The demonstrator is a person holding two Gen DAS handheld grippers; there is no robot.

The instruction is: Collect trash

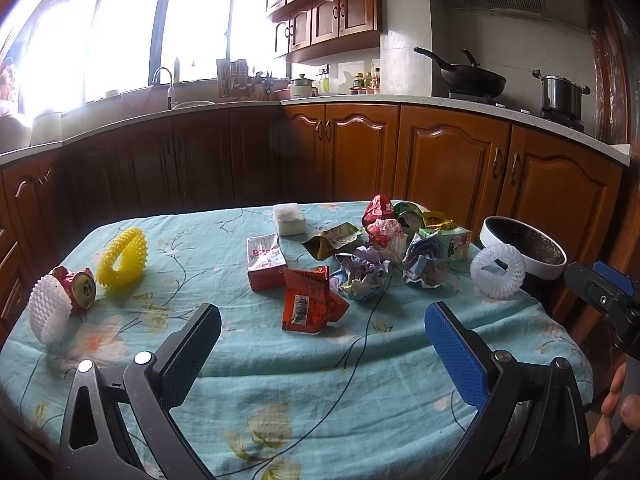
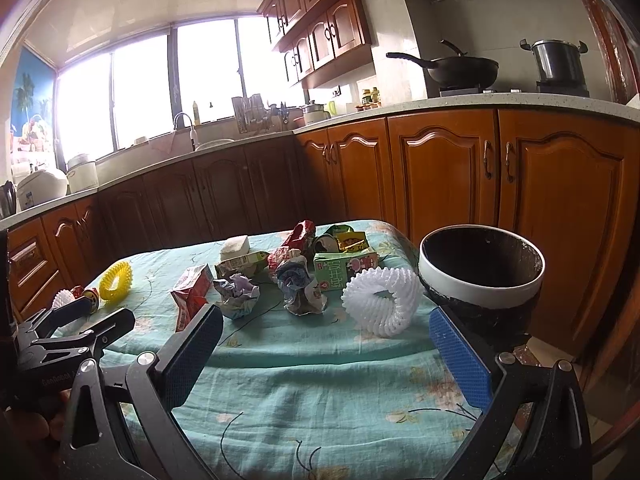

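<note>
- The table [image 1: 280, 380] wears a soft teal cloth printed with flowers; the trash lies on its far half.
- A bin [image 2: 480, 276], round, black inside with a smooth white rim, stands just off the table's right edge, mouth up.
- A white foam net ring [image 2: 380, 300] stands on edge beside the bin, its hole facing the right wrist camera.
- Left of the ring lie crumpled paper balls [image 1: 362, 278], a green carton [image 1: 450, 242] and a glossy red wrapper [image 1: 310, 304] lying flat, barcode up.
- Far from the bin, near the table's left edge, a crushed red can [image 1: 82, 288] lies on its side, its top toward the left wrist camera, beside a yellow spiky ring [image 1: 122, 262].
- The left gripper [image 1: 322, 350] hovers level over the near cloth, jaws spread wide, holding nothing.
- The right gripper [image 2: 326, 350] hovers likewise, jaws apart and empty; fingers [image 1: 612, 416], blurred at the frame edge, seem to grip its handle.
</note>
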